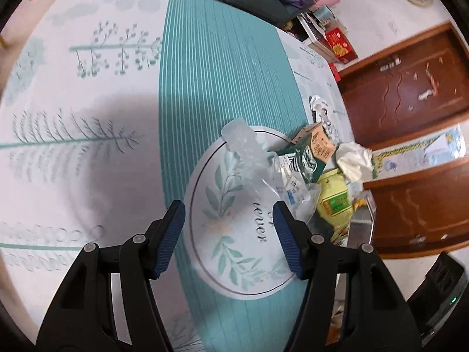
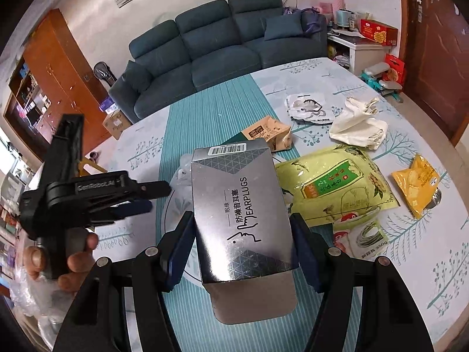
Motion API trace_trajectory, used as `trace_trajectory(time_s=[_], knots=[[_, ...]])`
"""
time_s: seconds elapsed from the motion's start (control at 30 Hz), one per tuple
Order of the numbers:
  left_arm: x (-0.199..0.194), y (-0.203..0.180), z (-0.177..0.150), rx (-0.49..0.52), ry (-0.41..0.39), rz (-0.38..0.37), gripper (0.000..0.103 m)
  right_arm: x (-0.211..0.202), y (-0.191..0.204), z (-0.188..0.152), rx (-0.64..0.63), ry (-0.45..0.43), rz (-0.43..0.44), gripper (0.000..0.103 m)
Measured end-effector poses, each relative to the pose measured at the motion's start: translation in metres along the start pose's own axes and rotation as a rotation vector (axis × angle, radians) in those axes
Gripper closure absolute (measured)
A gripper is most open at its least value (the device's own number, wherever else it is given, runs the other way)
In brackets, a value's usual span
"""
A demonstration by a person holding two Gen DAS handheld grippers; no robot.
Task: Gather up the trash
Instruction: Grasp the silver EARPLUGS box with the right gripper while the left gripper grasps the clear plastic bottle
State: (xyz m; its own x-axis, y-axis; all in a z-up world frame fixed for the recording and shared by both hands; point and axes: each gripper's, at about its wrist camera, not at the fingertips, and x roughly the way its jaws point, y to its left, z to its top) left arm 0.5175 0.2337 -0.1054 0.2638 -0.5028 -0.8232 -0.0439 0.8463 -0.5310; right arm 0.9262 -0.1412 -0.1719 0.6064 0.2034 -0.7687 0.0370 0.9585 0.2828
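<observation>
Silver cardboard fills my right gripper (image 2: 243,252): its blue pads are clamped on the two long sides of the earplug box (image 2: 243,205), which is lifted clear of the table (image 2: 439,264). My left gripper (image 1: 228,240) hangs with its jaws apart and nothing between them, over the round leaf-print mat (image 1: 234,234).

Seen from the left wrist, the crumpled clear bottle (image 1: 249,152) lies at about twelve o'clock from those open jaws, on the mat's far edge, with the green carton (image 1: 307,152) and the yellow-green packet (image 1: 334,199) at about two o'clock. From the right wrist, the white tissue (image 2: 357,123) and the orange snack bag (image 2: 419,184) lie toward one and three o'clock of the box.

I judge the box is being carried off to wherever the trash goes; no bin shows here. To do it well I'd keep the squeeze even so the thin card doesn't buckle or slip, hold it level, and bring the left jaws square across the bottle's width before closing.
</observation>
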Motion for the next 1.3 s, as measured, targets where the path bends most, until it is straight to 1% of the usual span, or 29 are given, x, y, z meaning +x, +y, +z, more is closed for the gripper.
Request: trace_trajectory(time_s=[0.1,0.27,0.43,0.67,0.83,0.9,0.93,0.97,1.0,1.03,1.1,1.2,1.3], knots=[[0.005,0.004,0.000,-0.051,0.006,-0.057,0.044,-0.003,-0.001,-0.001,0.003,-0.003,0.003,0.038],[0.000,0.004,-0.001,-0.078,-0.011,-0.100,0.044,-0.005,-0.003,-0.001,0.010,-0.010,0.008,0.038],[0.000,0.012,0.000,-0.153,-0.001,-0.177,0.044,-0.005,-0.005,-0.001,0.017,-0.013,0.009,0.038],[0.017,0.005,-0.001,-0.167,0.020,-0.152,0.044,-0.002,-0.004,0.001,0.020,-0.015,0.012,0.038],[0.033,0.005,-0.001,-0.207,0.037,-0.152,0.045,-0.002,-0.004,0.000,0.020,-0.018,0.016,0.038],[0.035,0.003,-0.001,-0.211,0.025,-0.150,0.046,-0.002,-0.005,-0.001,0.022,-0.017,0.014,0.038],[0.037,0.002,0.000,-0.212,0.022,-0.149,0.049,-0.002,-0.006,-0.001,0.024,-0.017,0.013,0.038],[0.038,0.001,0.000,-0.216,0.020,-0.146,0.060,-0.003,-0.008,-0.003,0.029,-0.016,0.013,0.038],[0.040,0.001,0.000,-0.219,0.023,-0.143,0.067,-0.004,-0.009,-0.004,0.033,-0.016,0.013,0.038],[0.043,0.000,-0.001,-0.223,0.032,-0.130,0.078,-0.005,-0.010,-0.005,0.036,-0.017,0.014,0.038],[0.045,-0.002,-0.004,-0.217,0.035,-0.120,0.078,-0.009,-0.013,-0.009,0.044,-0.018,0.016,0.038],[0.038,-0.016,-0.012,-0.137,0.001,-0.034,0.079,-0.016,-0.017,-0.016,0.050,-0.022,0.018,0.038],[0.028,-0.031,-0.024,-0.072,-0.010,-0.013,0.080,-0.028,-0.022,-0.025,0.060,-0.029,0.022,0.038]])
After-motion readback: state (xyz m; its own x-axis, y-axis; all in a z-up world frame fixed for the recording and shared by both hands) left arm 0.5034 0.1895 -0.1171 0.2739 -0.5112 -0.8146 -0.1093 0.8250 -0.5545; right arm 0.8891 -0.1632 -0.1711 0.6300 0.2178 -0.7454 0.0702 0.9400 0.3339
